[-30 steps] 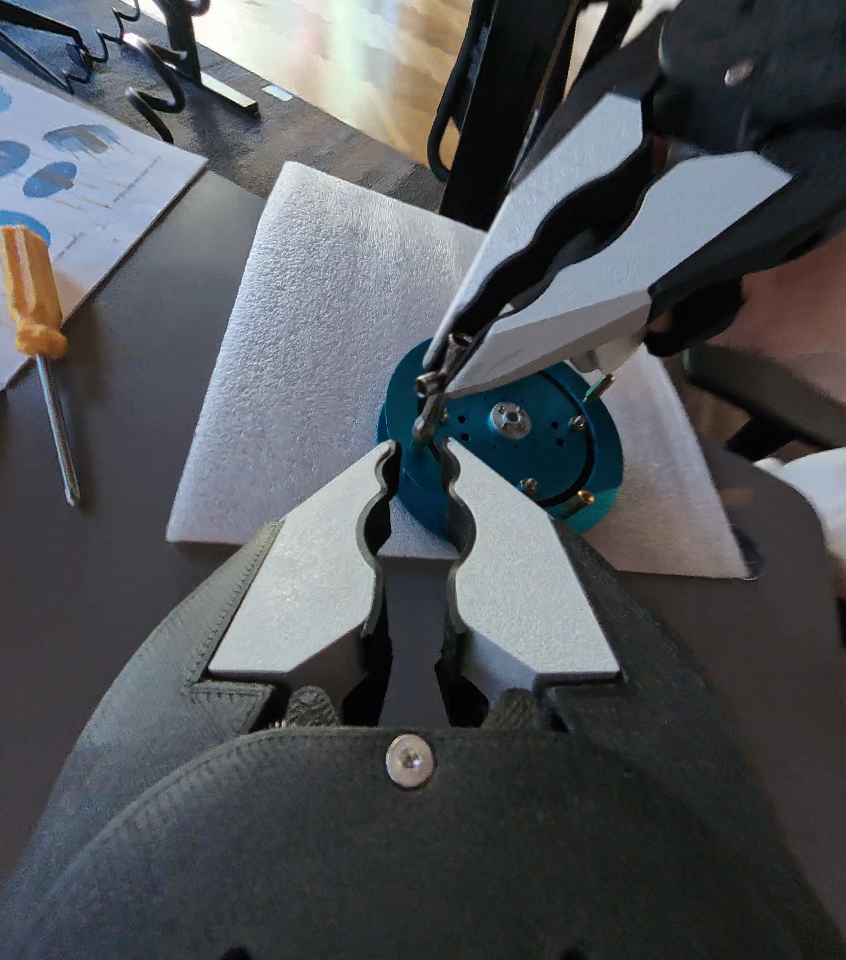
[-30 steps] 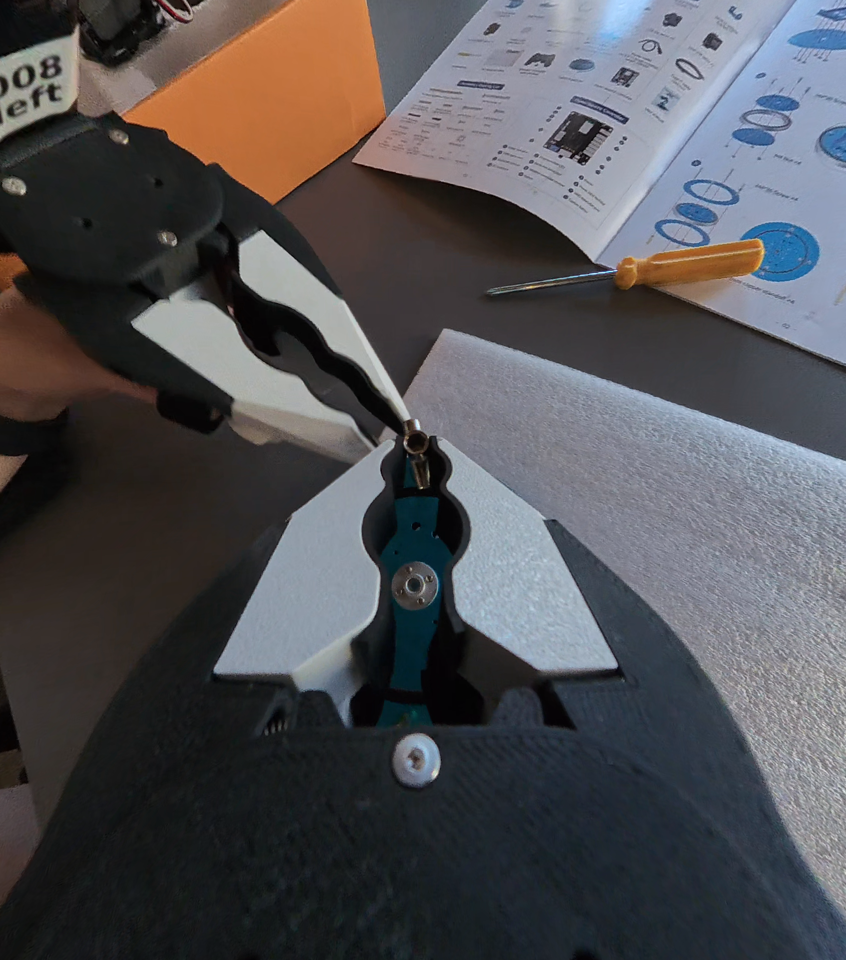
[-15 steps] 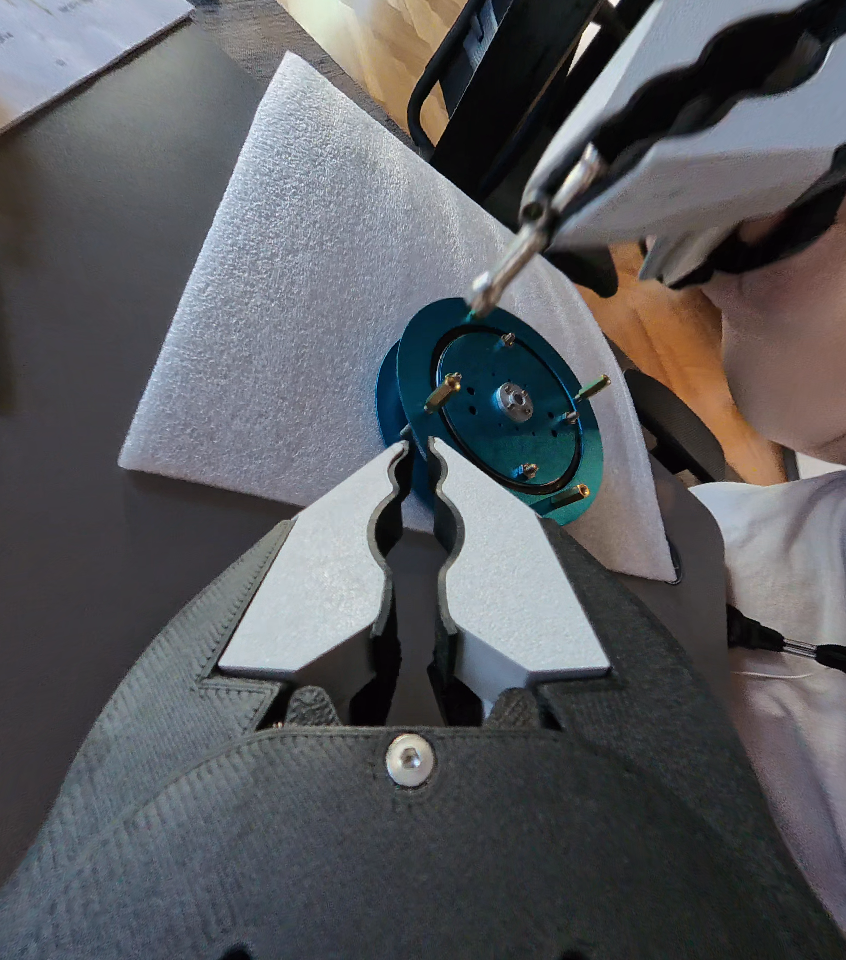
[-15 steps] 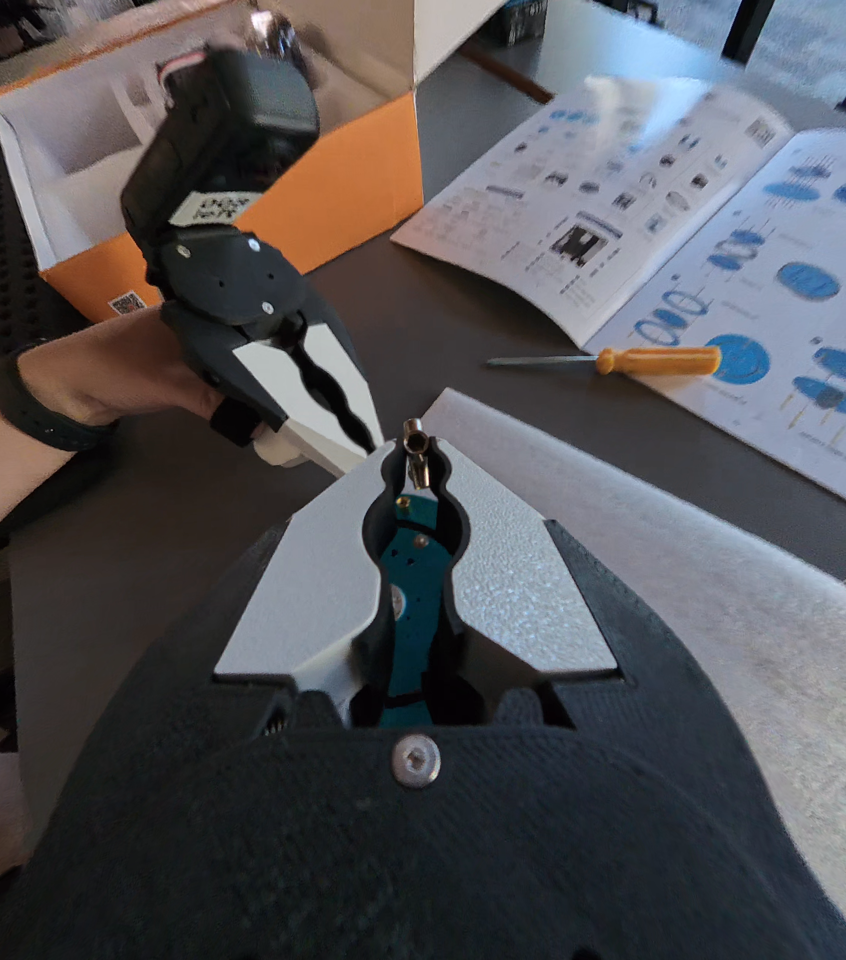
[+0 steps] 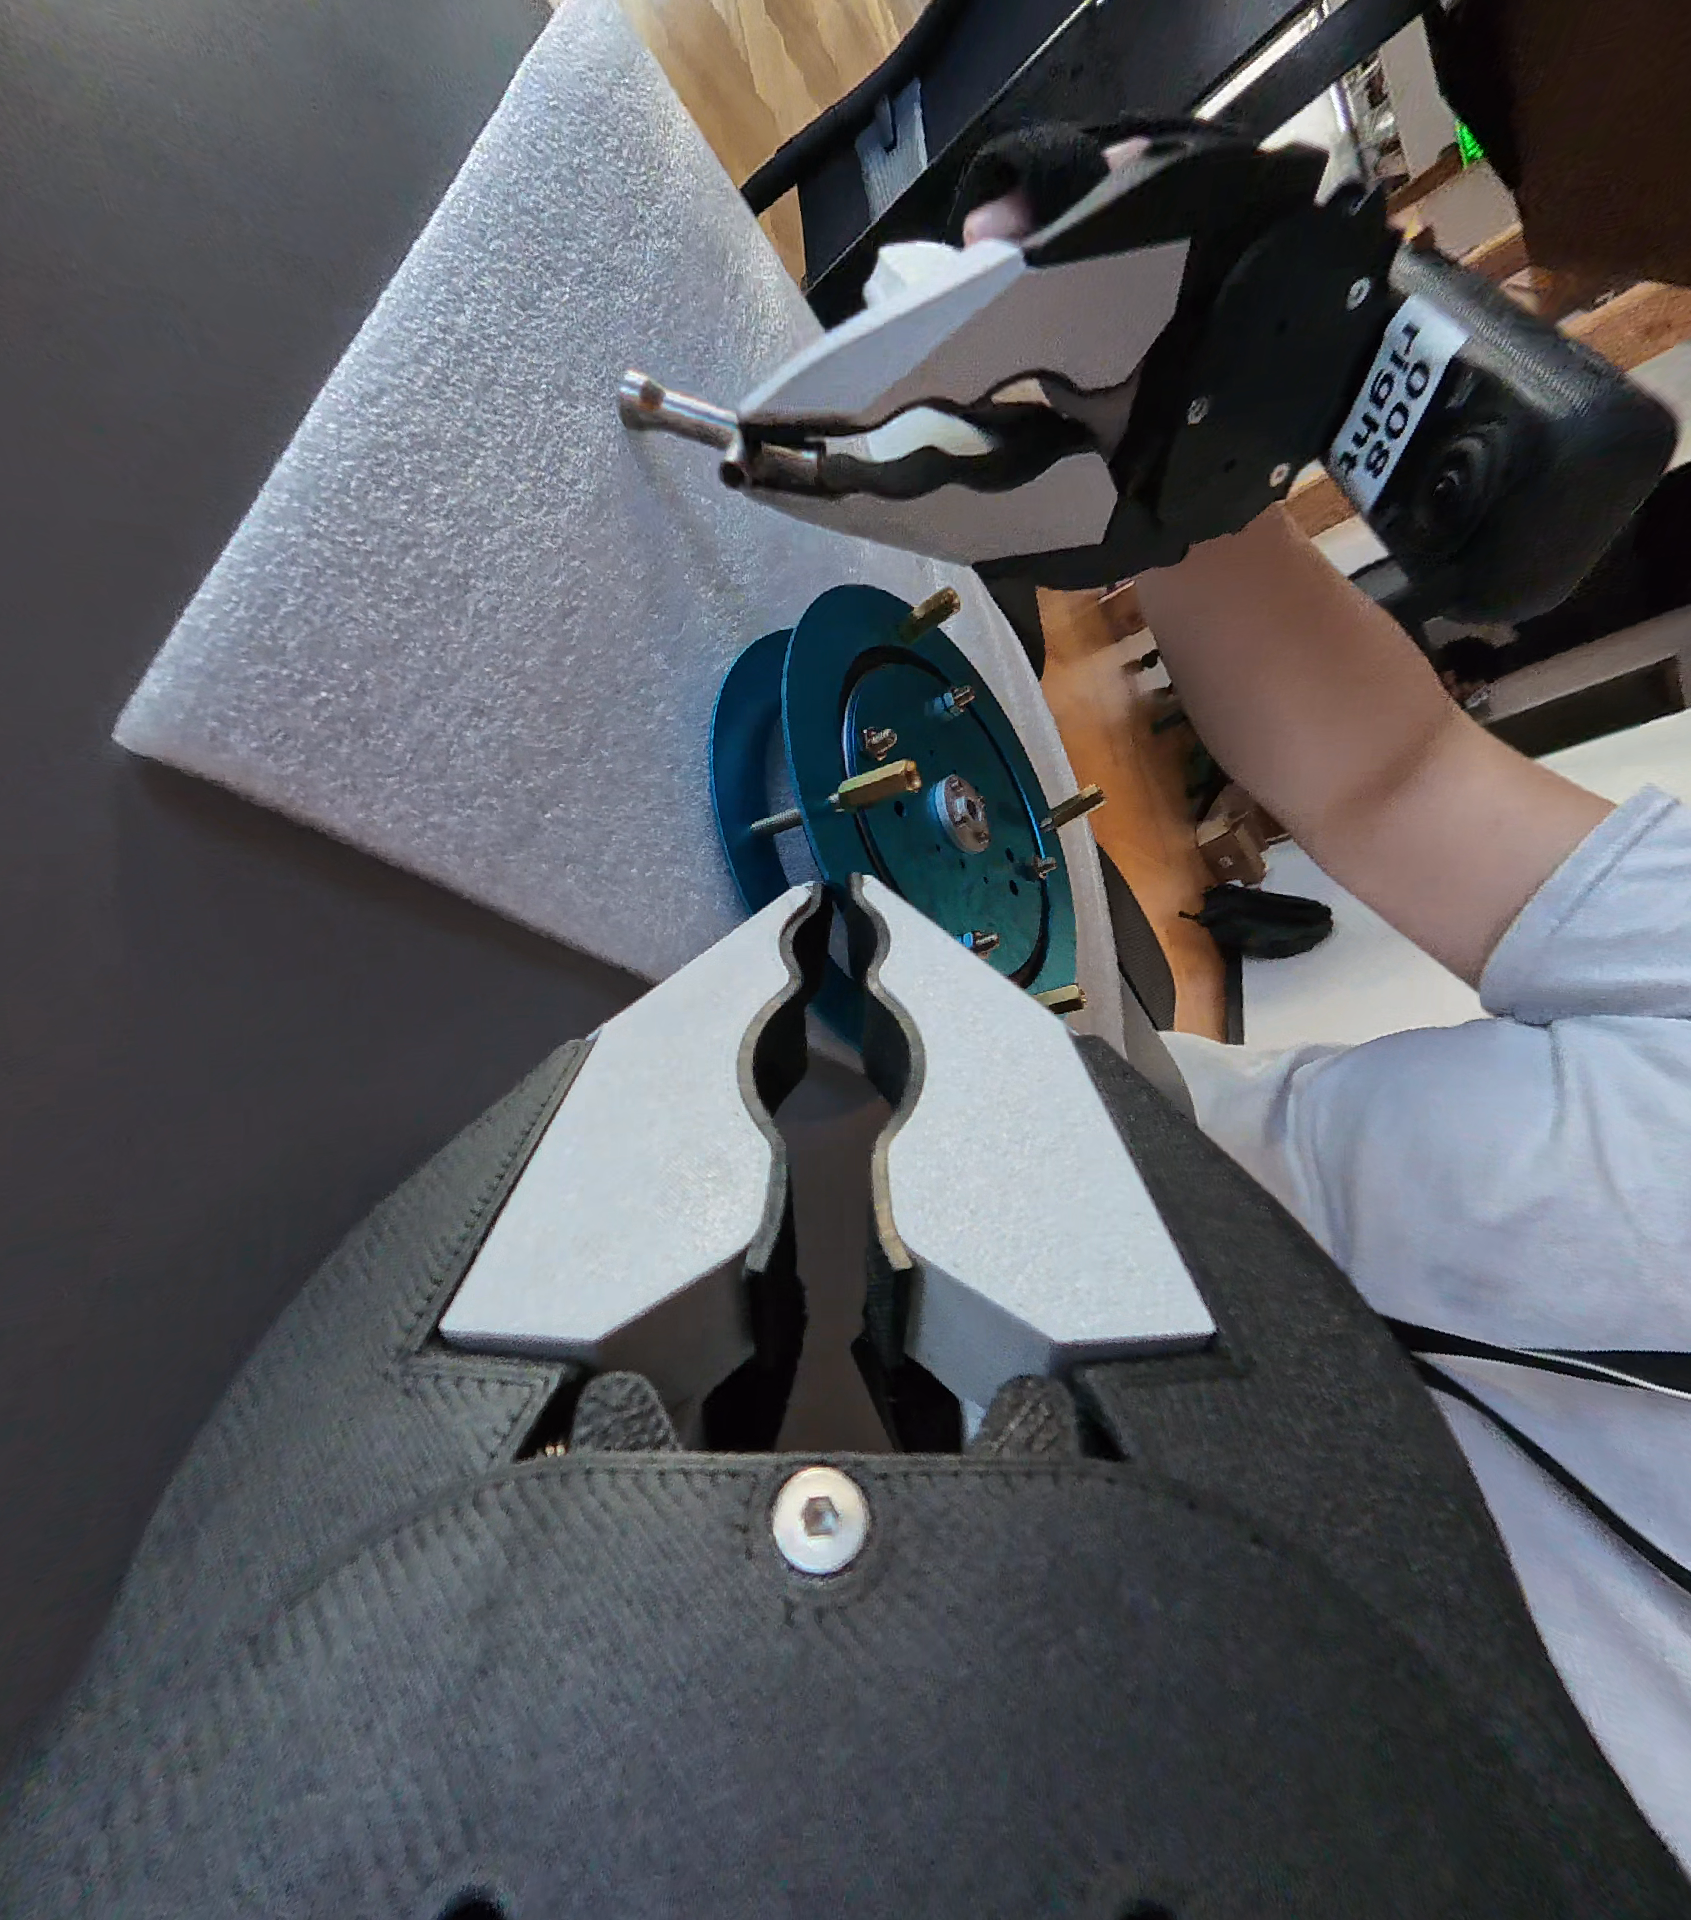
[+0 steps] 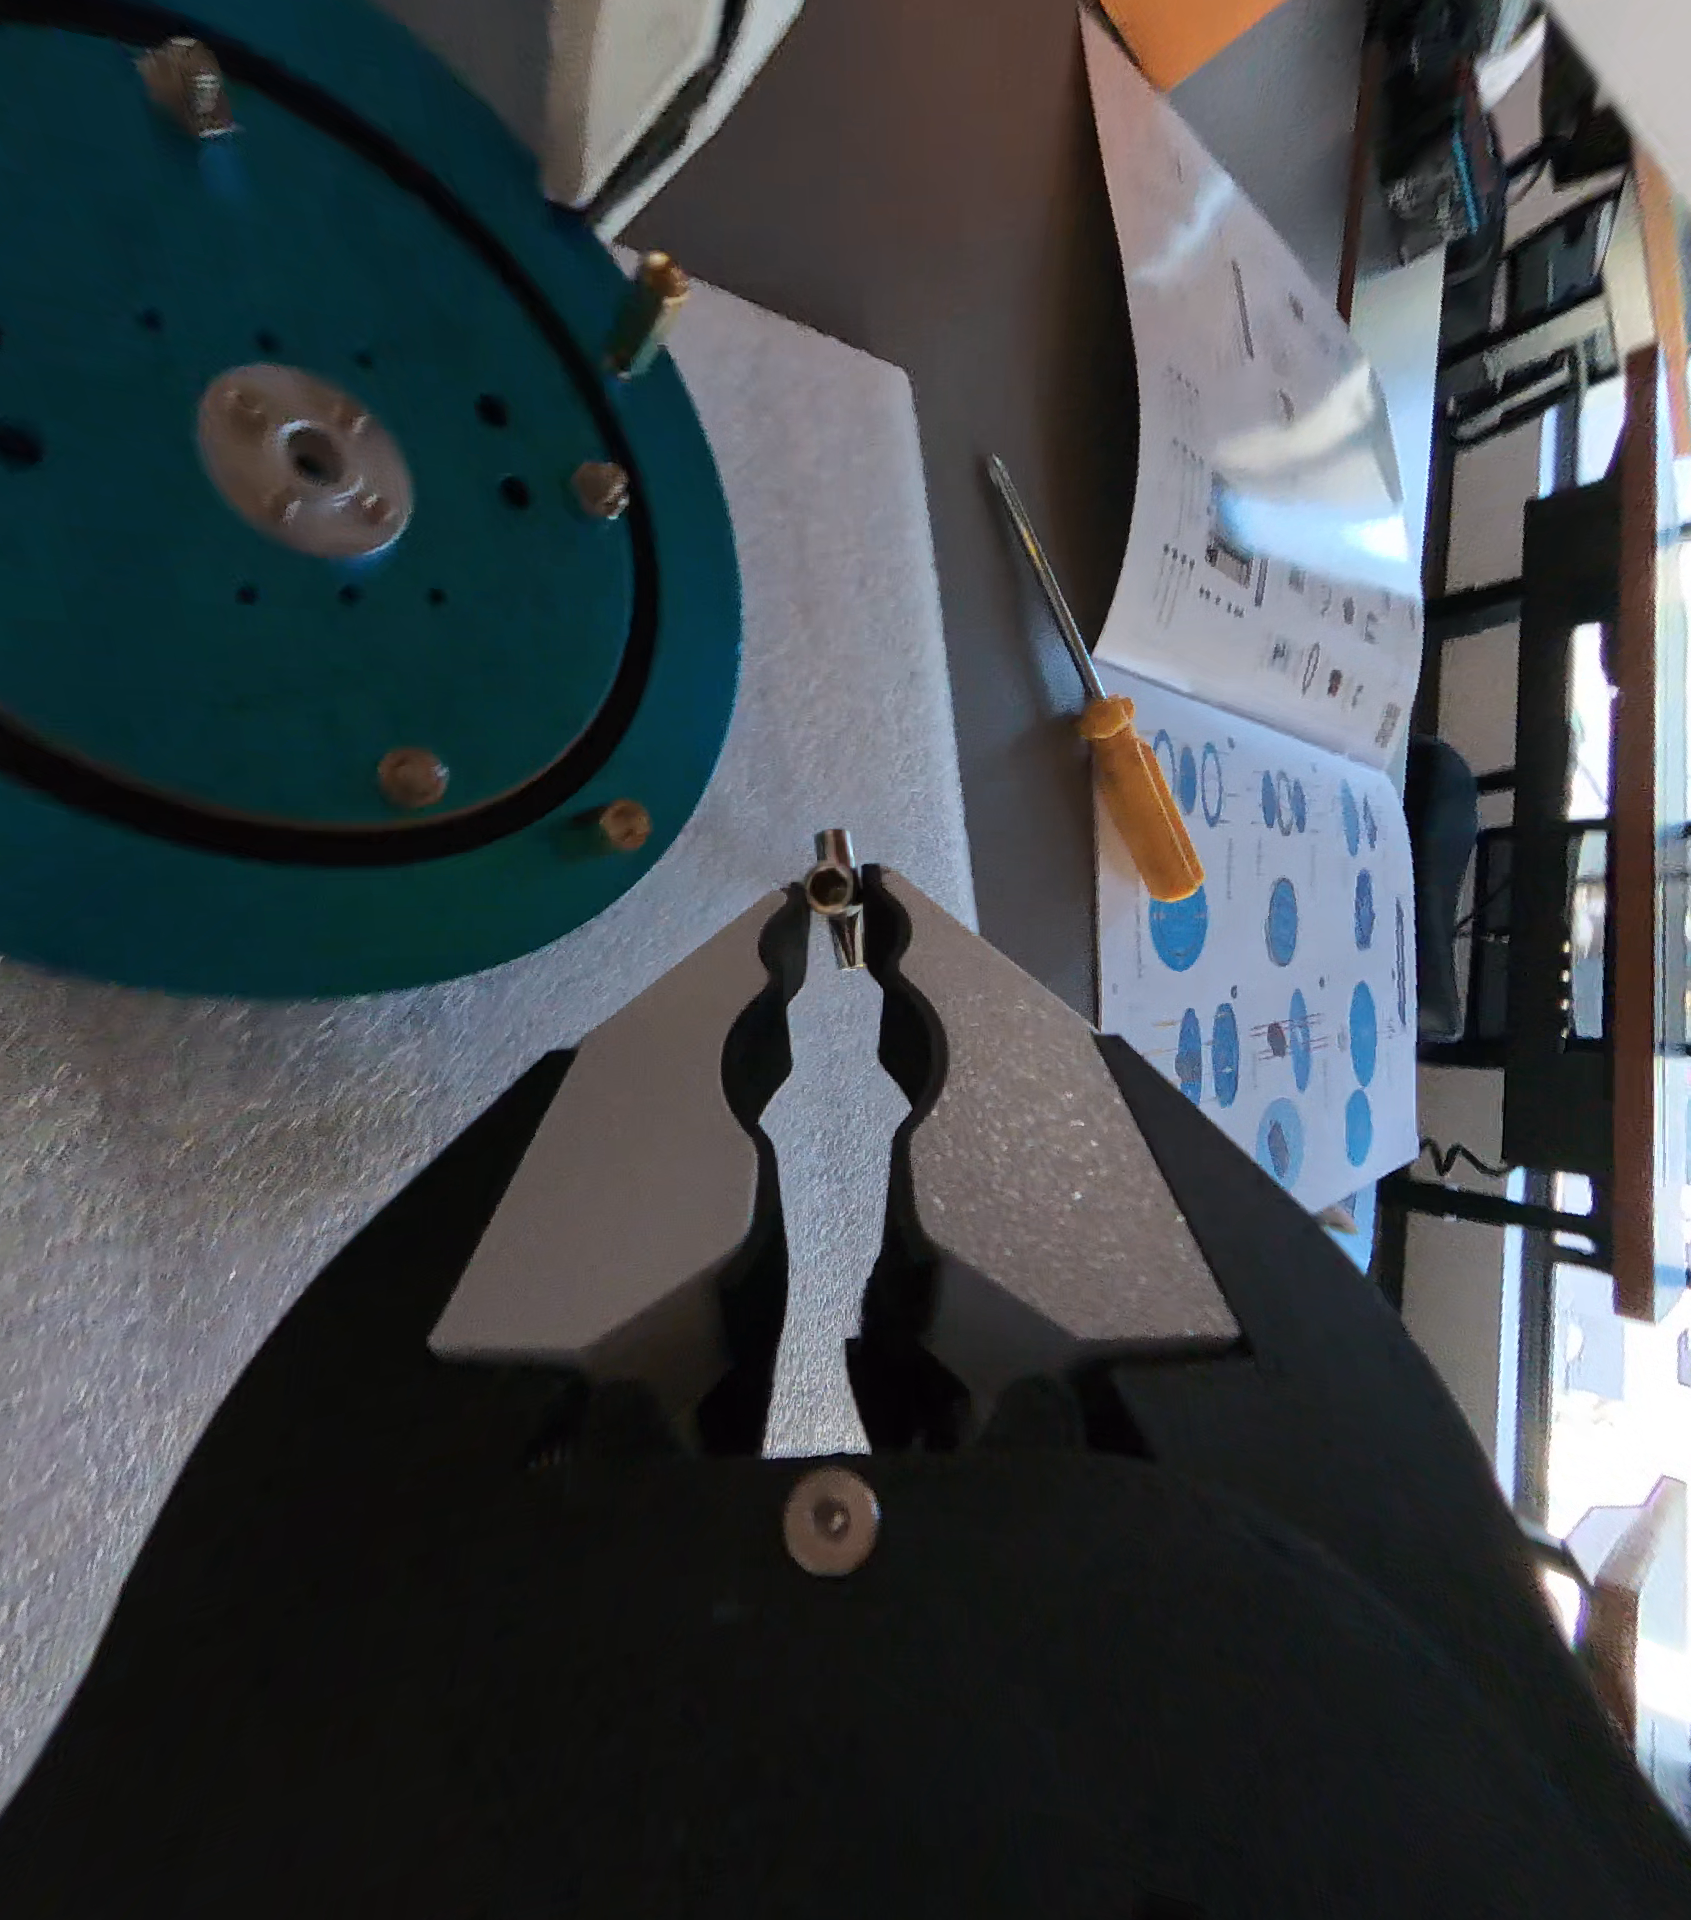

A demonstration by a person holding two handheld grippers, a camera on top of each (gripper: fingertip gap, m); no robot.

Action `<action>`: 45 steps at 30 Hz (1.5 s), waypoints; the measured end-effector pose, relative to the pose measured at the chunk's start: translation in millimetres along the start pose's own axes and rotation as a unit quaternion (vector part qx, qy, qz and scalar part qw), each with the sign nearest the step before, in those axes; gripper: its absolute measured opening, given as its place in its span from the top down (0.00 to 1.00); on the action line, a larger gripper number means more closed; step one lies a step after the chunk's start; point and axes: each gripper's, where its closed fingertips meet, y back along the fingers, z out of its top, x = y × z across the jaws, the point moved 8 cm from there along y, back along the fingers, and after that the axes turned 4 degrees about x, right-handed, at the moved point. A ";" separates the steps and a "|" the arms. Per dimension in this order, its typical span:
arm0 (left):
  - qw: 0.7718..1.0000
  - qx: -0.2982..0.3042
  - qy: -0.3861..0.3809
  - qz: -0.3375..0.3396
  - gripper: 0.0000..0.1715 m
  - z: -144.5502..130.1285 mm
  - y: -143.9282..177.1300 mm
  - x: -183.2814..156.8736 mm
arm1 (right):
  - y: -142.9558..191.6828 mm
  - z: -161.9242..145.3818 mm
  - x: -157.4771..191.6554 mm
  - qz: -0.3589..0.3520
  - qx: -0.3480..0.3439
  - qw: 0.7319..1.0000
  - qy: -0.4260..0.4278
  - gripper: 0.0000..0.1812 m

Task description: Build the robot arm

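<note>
A blue two-plate disc assembly (image 5: pixel 924 831) with brass standoffs (image 5: pixel 877 781) and a silver centre hub sits on a white foam sheet (image 5: pixel 467 520). My left gripper (image 5: pixel 836 899) is shut on the rim of the lower blue plate. My right gripper (image 5: pixel 747 447) hangs above the foam, clear of the disc, shut on a small silver L-shaped socket key (image 5: pixel 685 421). In the right wrist view the key (image 6: pixel 839 914) sticks out between the tips of the right gripper (image 6: pixel 836 883), just right of the disc (image 6: pixel 197 623).
An orange-handled screwdriver (image 6: pixel 1132 790) lies on the dark table (image 5: pixel 41 520) beside an open instruction booklet (image 6: pixel 1267 582). A person's arm (image 5: pixel 1340 707) and white sleeve fill the right of the left wrist view. The table edge runs behind the foam. Left tips to right tips: about 11 cm.
My right gripper has lifted the socket key off the disc and drawn back from it. Both wrist views have rotated. My left gripper keeps its grip on the disc rim.
</note>
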 end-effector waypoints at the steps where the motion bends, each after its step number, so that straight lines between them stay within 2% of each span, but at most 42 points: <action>1: 1.000 -0.003 0.005 -0.002 1.00 0.0 0.0 0.4 | 2.1 -2.7 1.6 0.001 -0.006 1.000 0.005 0.94; 4: 1.000 -0.012 0.024 -0.012 1.00 0.0 -0.3 2.0 | 5.3 -13.2 6.1 0.031 -0.006 0.999 -0.003 0.89; 7: 0.999 -0.024 0.033 -0.018 1.00 1.7 1.6 2.5 | 6.2 -20.3 5.2 0.027 -0.025 0.999 -0.026 0.86; 10: 0.997 -0.053 0.033 -0.034 1.00 6.4 7.7 -1.2 | 9.7 -26.4 4.4 0.036 -0.040 0.997 -0.052 0.87; 15: 0.998 -0.061 0.011 -0.006 1.00 8.2 13.8 -2.6 | 19.6 -36.8 -2.2 0.054 -0.098 0.985 -0.134 0.83; 18: 0.998 -0.068 0.007 -0.006 1.00 9.9 12.4 -1.5 | 32.2 -31.2 -14.2 0.080 -0.174 0.953 -0.236 0.79; 20: 0.998 -0.065 0.003 0.003 1.00 10.2 10.7 0.4 | 39.4 -16.1 -18.6 0.149 -0.253 0.911 -0.291 0.68; 22: 0.998 -0.056 -0.003 0.017 1.00 9.9 8.0 2.5 | 35.7 -0.2 -21.0 0.201 -0.289 0.878 -0.324 0.68; 24: 0.999 -0.047 -0.004 0.016 1.00 8.7 4.5 2.3 | 25.6 14.1 -19.3 0.242 -0.270 0.881 -0.304 0.77; 27: 0.999 -0.034 -0.001 0.017 1.00 6.0 0.9 2.8 | 12.5 35.0 -22.1 0.265 -0.244 0.897 -0.257 0.87; 32: 0.999 -0.034 -0.006 0.024 1.00 4.0 1.8 1.3 | -9.9 54.7 -17.9 0.312 -0.173 0.910 -0.212 0.88; 36: 0.999 -0.031 -0.007 0.024 1.00 3.2 1.2 0.2 | -13.8 60.0 -15.6 0.295 -0.144 0.925 -0.193 0.97; 41: 0.999 -0.027 -0.008 0.029 1.00 3.1 -0.9 -0.9 | -11.6 63.1 -14.6 0.278 -0.110 0.935 -0.188 0.98; 45: 0.999 -0.028 -0.010 0.033 1.00 3.1 -1.9 -0.8 | -10.7 65.5 -14.2 0.279 -0.071 0.930 -0.230 0.98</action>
